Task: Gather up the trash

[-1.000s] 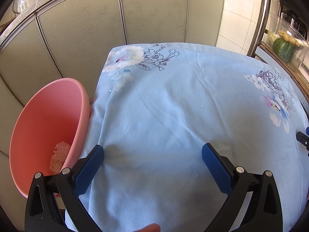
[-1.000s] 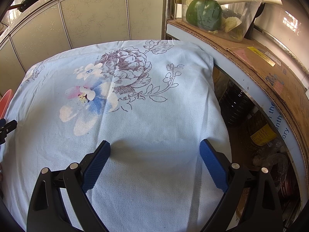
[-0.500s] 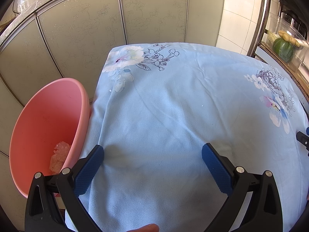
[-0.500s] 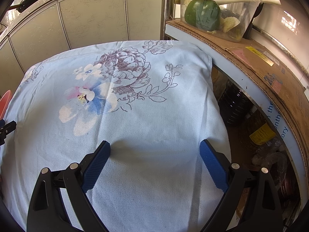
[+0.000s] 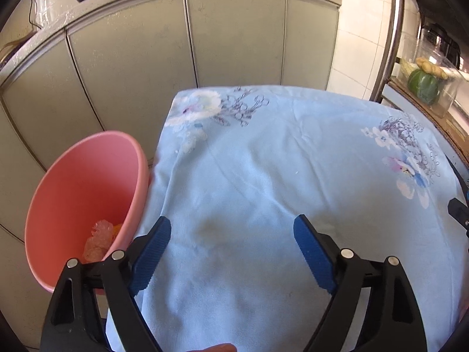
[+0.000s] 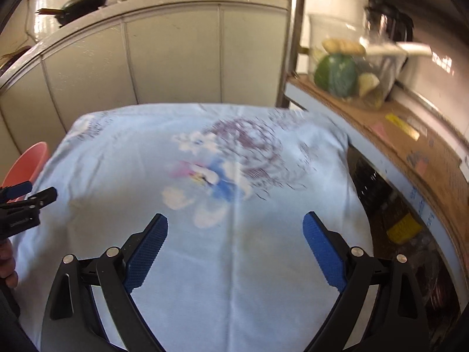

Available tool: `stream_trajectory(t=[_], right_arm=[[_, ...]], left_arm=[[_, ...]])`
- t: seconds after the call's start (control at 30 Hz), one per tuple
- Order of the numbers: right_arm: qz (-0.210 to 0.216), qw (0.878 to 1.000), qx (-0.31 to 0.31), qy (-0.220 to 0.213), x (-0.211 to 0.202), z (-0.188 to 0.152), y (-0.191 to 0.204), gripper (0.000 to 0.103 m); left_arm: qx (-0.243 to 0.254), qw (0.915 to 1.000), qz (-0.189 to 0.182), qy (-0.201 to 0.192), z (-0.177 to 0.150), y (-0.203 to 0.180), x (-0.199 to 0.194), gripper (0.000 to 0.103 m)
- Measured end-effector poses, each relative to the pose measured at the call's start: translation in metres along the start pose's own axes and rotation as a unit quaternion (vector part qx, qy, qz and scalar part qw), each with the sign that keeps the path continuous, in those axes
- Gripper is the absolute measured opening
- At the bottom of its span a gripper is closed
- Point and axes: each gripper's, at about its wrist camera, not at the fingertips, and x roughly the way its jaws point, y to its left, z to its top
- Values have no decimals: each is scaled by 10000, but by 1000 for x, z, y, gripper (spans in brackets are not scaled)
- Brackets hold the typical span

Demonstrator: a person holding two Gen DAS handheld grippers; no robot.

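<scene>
Two grippers are held over a light blue floral cloth point(image 5: 263, 205): the left gripper point(image 5: 231, 246), at lower centre of its view, is seen closing its jaws with nothing between them, while the right gripper point(image 6: 234, 243) is kept spread wide and empty. Crumpled trash point(image 5: 98, 239) is seen at the bottom of the pink bin point(image 5: 73, 176), lower left, beside the cloth's edge.

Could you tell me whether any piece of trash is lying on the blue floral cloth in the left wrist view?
No, the blue floral cloth lies bare, and the only crumpled wrapper visible sits inside the pink bin.
</scene>
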Motion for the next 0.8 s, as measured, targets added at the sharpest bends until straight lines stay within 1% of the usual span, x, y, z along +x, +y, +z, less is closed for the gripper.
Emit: stream_trajectory(t=[0.13, 0.3, 0.6, 0.8], right_arm=[[162, 9997, -98, -144, -7, 6, 16, 94], [305, 9990, -201, -259, -17, 5, 30, 94], [428, 9979, -312, -361, -26, 4, 44, 94], [411, 9977, -349, -414, -31, 3, 46, 94]], left_arm=[[59, 9997, 34, -243, 2, -3, -15, 83], [97, 9990, -2, -439, 3, -6, -30, 81], [126, 9980, -49, -620, 2, -12, -46, 80], [129, 9975, -63, -692, 1, -14, -50, 81]])
